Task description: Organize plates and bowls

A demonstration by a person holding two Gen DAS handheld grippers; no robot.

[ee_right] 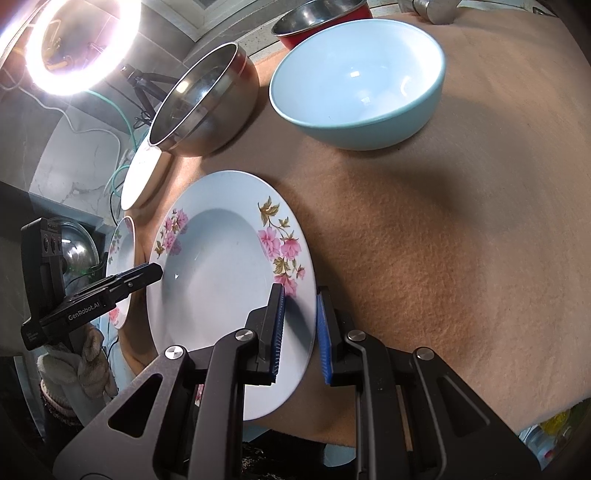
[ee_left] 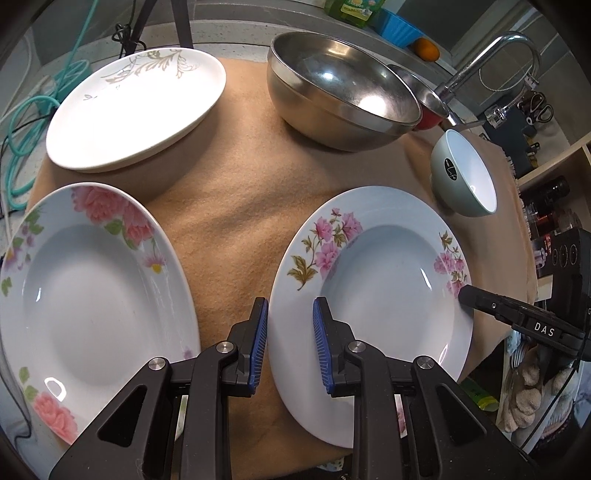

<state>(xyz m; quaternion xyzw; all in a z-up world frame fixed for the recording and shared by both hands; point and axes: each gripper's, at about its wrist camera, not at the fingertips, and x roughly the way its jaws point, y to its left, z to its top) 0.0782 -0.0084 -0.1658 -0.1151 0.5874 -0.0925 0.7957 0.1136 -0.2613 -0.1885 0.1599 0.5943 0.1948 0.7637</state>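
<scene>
A white deep plate with pink flower sprigs (ee_left: 373,280) (ee_right: 210,266) lies between both grippers over the tan cloth (ee_left: 229,206). My left gripper (ee_left: 290,304) has its blue pads astride the plate's near-left rim and is shut on it; its black tip (ee_right: 155,271) shows at the plate's left edge in the right wrist view. On the opposite rim my right gripper (ee_right: 301,291) is shut the same way, and its tip (ee_left: 467,295) reaches in from the right. A second plate with pink peonies (ee_left: 92,288) (ee_right: 122,269) lies to the left.
A white plate with a gold pattern (ee_left: 136,107), a large steel bowl (ee_left: 343,92) (ee_right: 207,107) and a red pot (ee_right: 321,22) stand at the back. A pale blue bowl (ee_right: 358,81) (ee_left: 465,173) sits right of them. A faucet (ee_left: 480,70) rises behind; a ring light (ee_right: 81,40) glares.
</scene>
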